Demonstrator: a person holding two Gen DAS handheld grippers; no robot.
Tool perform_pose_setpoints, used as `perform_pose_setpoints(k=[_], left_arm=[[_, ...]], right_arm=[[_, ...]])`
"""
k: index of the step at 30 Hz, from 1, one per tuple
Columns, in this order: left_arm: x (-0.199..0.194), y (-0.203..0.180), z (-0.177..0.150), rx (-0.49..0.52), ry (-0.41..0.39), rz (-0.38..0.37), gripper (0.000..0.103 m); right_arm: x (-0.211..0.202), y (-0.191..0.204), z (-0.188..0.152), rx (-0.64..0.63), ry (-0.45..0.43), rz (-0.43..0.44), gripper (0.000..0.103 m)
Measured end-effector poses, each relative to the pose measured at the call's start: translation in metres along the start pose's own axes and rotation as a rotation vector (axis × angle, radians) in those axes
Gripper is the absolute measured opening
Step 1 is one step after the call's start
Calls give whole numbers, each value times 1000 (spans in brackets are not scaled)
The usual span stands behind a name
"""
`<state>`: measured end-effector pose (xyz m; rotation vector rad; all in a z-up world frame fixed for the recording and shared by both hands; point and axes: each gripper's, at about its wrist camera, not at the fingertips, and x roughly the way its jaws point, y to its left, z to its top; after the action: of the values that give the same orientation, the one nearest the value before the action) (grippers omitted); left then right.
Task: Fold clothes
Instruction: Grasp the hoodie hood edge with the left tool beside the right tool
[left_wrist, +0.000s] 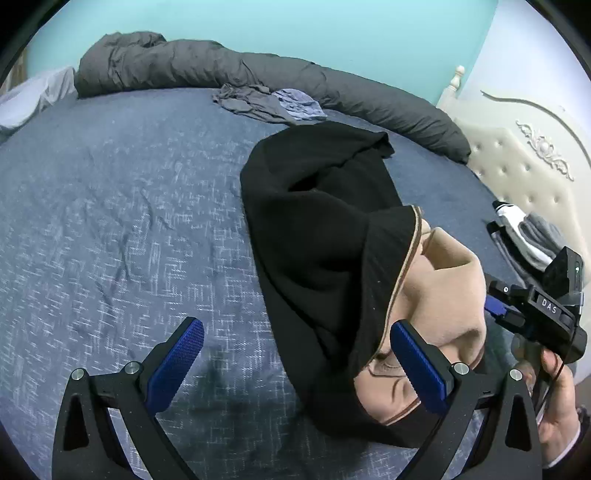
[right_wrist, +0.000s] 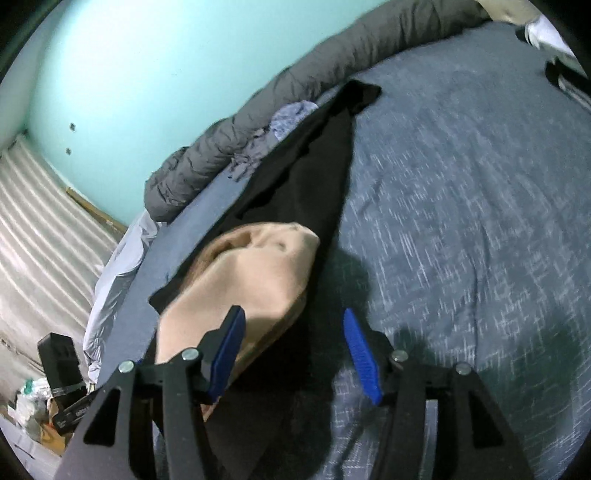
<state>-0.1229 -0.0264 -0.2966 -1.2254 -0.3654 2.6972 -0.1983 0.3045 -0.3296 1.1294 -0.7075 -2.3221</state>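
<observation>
The black garment (left_wrist: 317, 236) with its tan lining (left_wrist: 443, 295) lies in a long, loosely doubled strip on the blue bedspread (left_wrist: 129, 221), running from the near edge toward the rolled grey duvet (left_wrist: 221, 70) along the far edge. Both tongs are released: the left gripper (left_wrist: 295, 365) hangs beside the strip's near end, the right gripper (right_wrist: 295, 350) above the exposed lining, neither grasping cloth. To fold well, pinch both near corners evenly, keep the layers aligned, and carry them clear of the crumpled grey and blue clothes (left_wrist: 269, 103) by the duvet.
</observation>
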Motion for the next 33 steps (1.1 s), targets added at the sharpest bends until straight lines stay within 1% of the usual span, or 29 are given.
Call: perform_pose_setpoints(k=[4, 9, 12, 19, 22, 24, 26, 30, 32, 33], left_arm=[[0, 0, 1, 17, -10, -7, 103], [2, 1, 3, 17, -8, -30, 103], [5, 0, 5, 16, 0, -48, 103], [17, -1, 8, -21, 43, -68, 102], [20, -2, 7, -21, 59, -86, 101], [20, -5, 6, -10, 59, -88, 97], [19, -7, 6, 11, 54, -87, 89], [17, -11, 4, 39, 54, -108, 78], [18, -12, 4, 46, 57, -110, 58], [18, -13, 4, 53, 59, -114, 53]], right_arm=[[3, -2, 1, 27, 6, 26, 57], [6, 7, 4, -4, -7, 50, 57], [10, 9, 2, -9, -2, 58, 57], [11, 9, 1, -7, -6, 71, 57], [12, 10, 2, -9, -4, 75, 57], [12, 9, 2, -6, -4, 76, 57], [12, 9, 2, -2, -4, 78, 57], [11, 10, 2, -6, -8, 80, 57], [12, 10, 2, -9, -6, 82, 57], [12, 10, 1, -9, -5, 82, 57]])
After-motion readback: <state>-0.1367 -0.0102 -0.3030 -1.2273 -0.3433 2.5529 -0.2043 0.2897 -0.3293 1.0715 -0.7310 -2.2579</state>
